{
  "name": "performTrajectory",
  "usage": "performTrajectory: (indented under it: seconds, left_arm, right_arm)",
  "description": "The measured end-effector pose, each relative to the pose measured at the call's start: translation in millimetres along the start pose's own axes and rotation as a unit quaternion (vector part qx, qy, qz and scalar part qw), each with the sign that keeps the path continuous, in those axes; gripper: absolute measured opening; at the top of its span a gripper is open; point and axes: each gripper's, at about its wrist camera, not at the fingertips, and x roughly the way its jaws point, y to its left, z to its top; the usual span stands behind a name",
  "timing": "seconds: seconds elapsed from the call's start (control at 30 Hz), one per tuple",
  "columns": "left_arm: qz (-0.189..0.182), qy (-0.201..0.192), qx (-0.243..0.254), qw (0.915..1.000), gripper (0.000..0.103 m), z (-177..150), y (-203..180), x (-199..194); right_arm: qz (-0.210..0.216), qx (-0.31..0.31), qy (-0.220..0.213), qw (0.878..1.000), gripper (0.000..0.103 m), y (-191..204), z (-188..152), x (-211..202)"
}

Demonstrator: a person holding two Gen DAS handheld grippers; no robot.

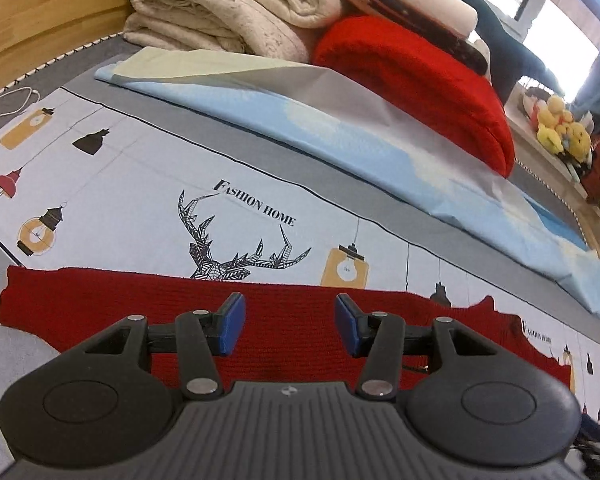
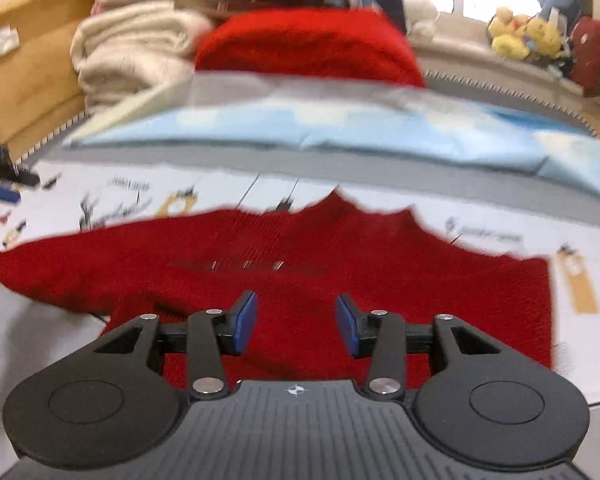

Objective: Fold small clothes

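The small dark red knitted sweater (image 2: 308, 280) lies flat on the printed bedsheet (image 1: 140, 200), long axis crosswise just ahead of and under my left tool (image 1: 290, 322) and right tool (image 2: 296, 322), both spread and empty, neither nearer: one sweater, two tools.

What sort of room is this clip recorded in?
Most likely a bedroom: the work surface looks like a bed with a printed sheet and wooden frame, folded blankets piled at its far end, and plush toys on a ledge alongside.
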Motion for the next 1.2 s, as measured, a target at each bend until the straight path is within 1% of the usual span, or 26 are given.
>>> performTrajectory:
  seconds: [0.07,0.1,0.13,0.17,0.2,0.23,0.27,0.3,0.33,0.37,0.4,0.43,0.47,0.53,0.6,0.67,0.7,0.73,0.8,0.9,0.97,1.0,1.03,1.1,1.13,1.2]
  left_arm:
    - [0.004,-0.007,0.006,0.9999,0.053,-2,-4,1]
    - [0.006,-0.010,0.014,0.9998,0.049,-5,-7,1]
    - [0.004,-0.012,0.025,0.9996,0.040,-7,-12,2]
    - [0.003,-0.012,0.036,0.9993,0.037,-10,-16,4]
    - [0.003,-0.010,0.048,0.9988,0.033,-13,-22,7]
    - [0.002,-0.008,0.055,0.9985,0.033,-16,-26,9]
    - [-0.001,-0.005,0.058,0.9983,0.033,-18,-30,12]
    - [-0.008,0.002,0.058,0.9983,0.033,-21,-33,16]
    - [-0.018,0.012,0.053,0.9984,0.032,-23,-36,21]
    - [-0.027,0.023,0.048,0.9982,0.032,-25,-39,26]
    - [-0.035,0.032,0.045,0.9978,0.032,-27,-42,31]
    - [-0.040,0.039,0.046,0.9974,0.032,-29,-45,35]
    - [-0.044,0.047,0.047,0.9968,0.032,-33,-50,38]
    - [-0.066,0.078,0.039,0.9940,0.033,-40,-59,50]
    - [-0.109,0.125,0.019,0.9859,0.033,-51,-67,66]
    - [-0.148,0.175,-0.010,0.9734,0.033,-63,-71,85]
    - [-0.160,0.202,-0.025,0.9659,0.033,-71,-72,95]
    - [-0.165,0.222,-0.040,0.9601,0.033,-79,-74,105]
    - [-0.160,0.240,-0.069,0.9551,0.033,-88,-73,121]
    - [-0.151,0.228,-0.124,0.9539,0.039,-90,-66,134]
    - [-0.146,0.216,-0.150,0.9538,0.039,-88,-62,139]
    - [-0.143,0.212,-0.156,0.9540,0.039,-86,-61,140]
    - [-0.141,0.211,-0.154,0.9551,0.032,-84,-64,141]
    - [-0.129,0.199,-0.119,0.9641,0.010,-81,-72,137]
    - [-0.132,0.179,-0.098,0.9700,0.008,-77,-77,130]
    - [-0.125,0.122,-0.061,0.9828,0.007,-65,-85,109]
  right_arm:
    - [-0.001,0.004,-0.013,1.000,0.051,-14,5,-21]
    - [0.000,0.006,-0.020,1.000,0.052,-20,6,-27]
    - [-0.001,0.009,-0.029,1.000,0.053,-27,5,-35]
    - [-0.009,0.011,-0.040,0.999,0.053,-34,3,-40]
    - [-0.029,0.015,-0.051,0.998,0.053,-41,-2,-43]
    - [-0.057,0.019,-0.059,0.996,0.053,-49,-10,-44]
    - [-0.085,0.028,-0.060,0.994,0.052,-59,-18,-42]
    - [-0.110,0.049,-0.049,0.991,0.051,-71,-26,-38]
    - [-0.134,0.095,-0.015,0.986,0.048,-87,-29,-30]
    - [-0.138,0.156,0.004,0.978,0.045,-105,-30,-25]
    - [-0.119,0.226,0.000,0.967,0.044,-124,-32,-24]
    - [-0.100,0.288,-0.004,0.952,0.041,-141,-36,-22]
    - [-0.098,0.316,0.001,0.944,0.041,-150,-40,-19]
    - [-0.113,0.333,0.004,0.936,0.041,-163,-47,-19]
    - [-0.119,0.367,0.015,0.923,0.041,-176,-52,-19]
    - [-0.102,0.409,0.021,0.907,0.041,-189,-57,-15]
    - [-0.101,0.416,0.023,0.903,0.041,-194,-58,-15]
    - [-0.103,0.416,0.024,0.903,0.041,-195,-58,-14]
    - [-0.099,0.413,0.018,0.905,0.041,-195,-55,-16]
    - [-0.089,0.406,0.007,0.910,0.041,-193,-54,-22]
    - [-0.083,0.405,0.007,0.911,0.041,-194,-53,-24]
    - [-0.080,0.406,0.009,0.910,0.041,-195,-53,-23]
    - [-0.079,0.408,0.011,0.910,0.041,-196,-54,-23]
    - [-0.081,0.407,0.015,0.910,0.041,-196,-55,-23]
    - [-0.081,0.407,0.017,0.910,0.041,-196,-56,-22]
    - [-0.079,0.407,0.022,0.910,0.041,-196,-57,-18]
